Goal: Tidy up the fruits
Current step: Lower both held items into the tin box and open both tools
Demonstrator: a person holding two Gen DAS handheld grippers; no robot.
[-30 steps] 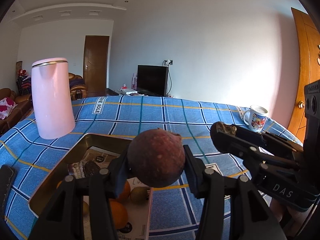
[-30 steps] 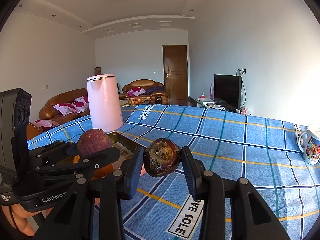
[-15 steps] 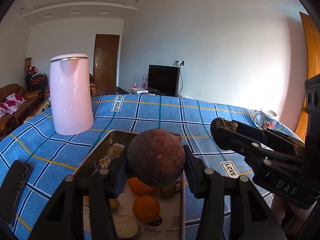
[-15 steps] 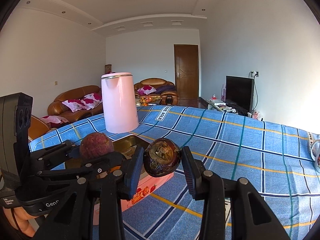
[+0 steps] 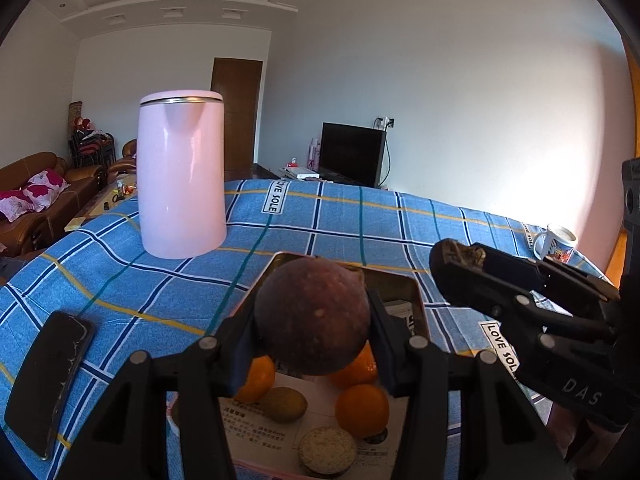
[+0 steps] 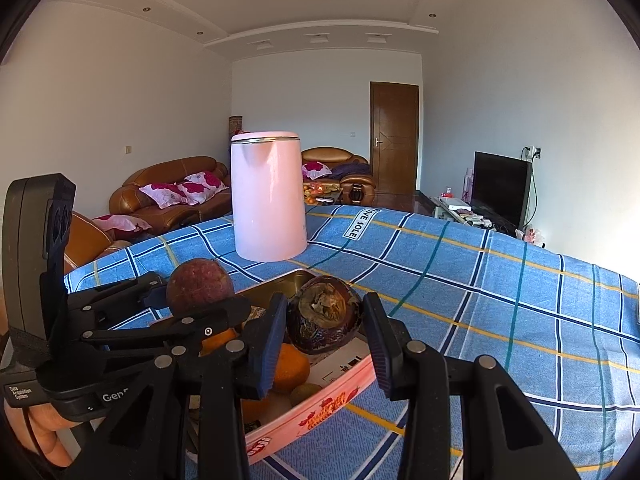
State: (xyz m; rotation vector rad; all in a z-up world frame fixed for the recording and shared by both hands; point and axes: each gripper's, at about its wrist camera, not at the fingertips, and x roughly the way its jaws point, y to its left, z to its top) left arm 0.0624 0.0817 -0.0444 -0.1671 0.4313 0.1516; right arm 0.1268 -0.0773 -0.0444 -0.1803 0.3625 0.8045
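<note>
My left gripper (image 5: 312,320) is shut on a round reddish-brown passion fruit (image 5: 312,316) and hangs over the pink tin box (image 5: 416,312). Inside the box lie oranges (image 5: 362,410), a kiwi (image 5: 284,404) and a round biscuit (image 5: 327,449) on printed paper. My right gripper (image 6: 325,322) is shut on a dark, shrivelled passion fruit (image 6: 325,320) above the box's right side (image 6: 316,412). In the left wrist view the right gripper (image 5: 456,268) appears at the right. In the right wrist view the left gripper (image 6: 200,292) with its fruit (image 6: 200,286) is at the left.
A tall pink kettle (image 5: 181,174) stands on the blue checked tablecloth (image 5: 340,220) behind the box. A black phone (image 5: 50,376) lies at the near left. A printed mug (image 5: 556,242) sits at the far right. Sofas and a television stand beyond the table.
Both grippers have travelled leftward with their fruits and now hang over the tin box. The kettle and box have shifted right in both views, and the phone has come into sight.
</note>
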